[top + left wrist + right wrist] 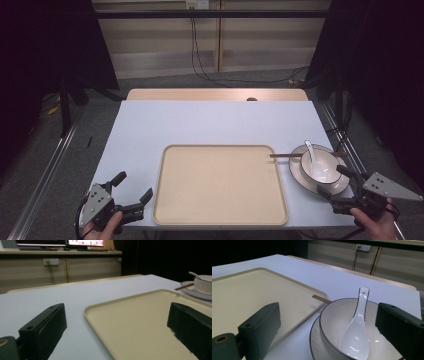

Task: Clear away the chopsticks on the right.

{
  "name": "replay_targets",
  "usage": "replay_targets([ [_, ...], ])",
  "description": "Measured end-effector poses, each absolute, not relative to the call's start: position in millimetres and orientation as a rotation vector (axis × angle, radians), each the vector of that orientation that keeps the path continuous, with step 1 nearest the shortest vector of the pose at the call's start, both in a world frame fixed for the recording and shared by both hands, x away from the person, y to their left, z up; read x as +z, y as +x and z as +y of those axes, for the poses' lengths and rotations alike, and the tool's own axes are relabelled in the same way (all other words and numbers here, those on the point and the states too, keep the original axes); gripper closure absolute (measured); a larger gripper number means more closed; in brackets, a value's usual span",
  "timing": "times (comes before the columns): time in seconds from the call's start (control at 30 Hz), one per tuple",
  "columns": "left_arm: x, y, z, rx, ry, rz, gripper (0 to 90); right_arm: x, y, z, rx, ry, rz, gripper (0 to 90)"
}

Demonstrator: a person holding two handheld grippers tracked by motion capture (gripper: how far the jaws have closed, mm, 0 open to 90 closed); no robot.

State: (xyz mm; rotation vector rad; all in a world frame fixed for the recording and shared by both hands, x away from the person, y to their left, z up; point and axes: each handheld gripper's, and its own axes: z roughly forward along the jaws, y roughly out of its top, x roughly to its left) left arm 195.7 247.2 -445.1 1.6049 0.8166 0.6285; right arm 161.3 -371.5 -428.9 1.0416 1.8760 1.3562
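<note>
High view, read from left to right. At the near left corner of the table [210, 120], the left gripper [134, 187] rests released, its jaws spread wide with nothing between them and aimed toward the near left edge of the tray [220, 217]. In the left gripper view the same jaws frame that rim of the tray [100, 315] without touching it. The cream tray lies flat at the near centre of the table and carries nothing.

Right of the tray, and just beside its far right corner, a plate [299, 174] bears a white bowl [327, 169] with a dark rim; a white spoon [314, 157] stands in the bowl, handle leaning to the far side. A pair of chopsticks [286, 155] lies across the far edge of the plate, tips reaching over the tray rim.

At the near right, the right gripper [344, 184] is likewise released, jaws apart on either side of the near rim of the bowl. The right gripper view shows the bowl [337, 322] and spoon [358, 327] between the open jaws, neither yet gripped.

Judged step: taking hold of the bowl, probably for transfer onto the tray. To do it well, seat one jaw inside and one outside the rim before closing, keep clear of the spoon, and lift level so that the spoon stays seated and the chopsticks are not knocked.
</note>
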Motion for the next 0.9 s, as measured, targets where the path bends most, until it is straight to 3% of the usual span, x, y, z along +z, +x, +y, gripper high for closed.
replay_targets([
  [0.53, -447.9, 200.3, 244.6, 0.632, 1.635, 0.855, 1.8, -424.6, 166.4, -378.0, 1.401, 1.08, 2.038, 13.0],
  [0.63, -449.0, 201.6, 246.7, 0.625, 1.641, 0.856, 1.6, -419.6, 169.2, -390.3, 1.387, 1.049, 2.073, 17.6],
  [0.9, -449.4, 202.0, 245.9, 0.623, 1.651, 0.855, 1.7, -393.6, 183.9, -426.8, 1.325, 1.041, 2.076, 17.5],
])
